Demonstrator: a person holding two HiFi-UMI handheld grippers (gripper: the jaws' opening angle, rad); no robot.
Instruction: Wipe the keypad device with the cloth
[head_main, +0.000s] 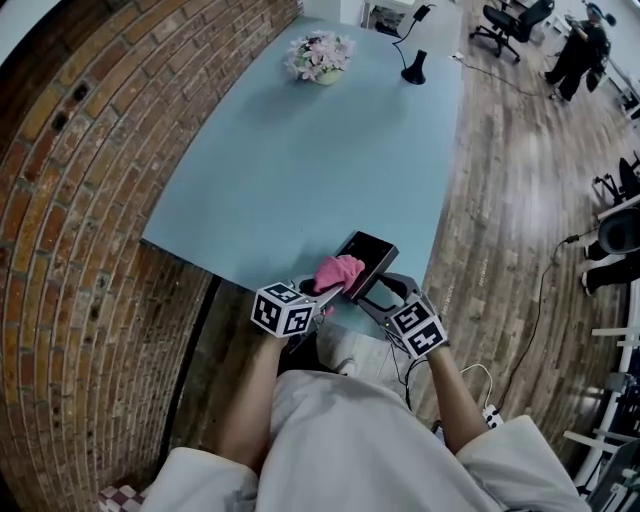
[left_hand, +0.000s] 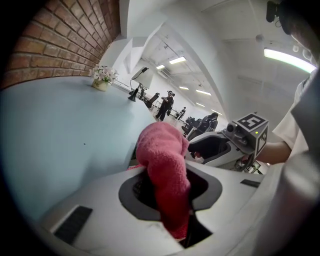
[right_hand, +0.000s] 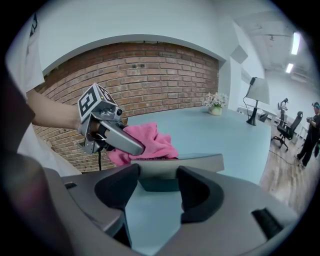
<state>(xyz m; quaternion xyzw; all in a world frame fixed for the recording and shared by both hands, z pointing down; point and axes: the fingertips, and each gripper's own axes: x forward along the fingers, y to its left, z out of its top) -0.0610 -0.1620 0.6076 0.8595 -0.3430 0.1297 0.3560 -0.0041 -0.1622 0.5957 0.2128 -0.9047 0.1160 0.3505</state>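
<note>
The black keypad device (head_main: 366, 258) is at the near edge of the light-blue table (head_main: 300, 160). My right gripper (head_main: 376, 291) is shut on its near end, and the device's grey edge (right_hand: 172, 164) lies across between the dark pads. A pink cloth (head_main: 338, 271) rests bunched on the device's left side. My left gripper (head_main: 326, 291) is shut on the cloth (left_hand: 165, 170), which hangs down between its jaws. In the right gripper view the left gripper (right_hand: 112, 134) presses the cloth (right_hand: 150, 142) against the device's far side.
A pot of flowers (head_main: 320, 56) and a black desk lamp (head_main: 412, 66) stand at the table's far end. A brick wall (head_main: 60, 250) runs along the left. Wooden floor (head_main: 510, 200), office chairs and a person (head_main: 580, 50) are to the right.
</note>
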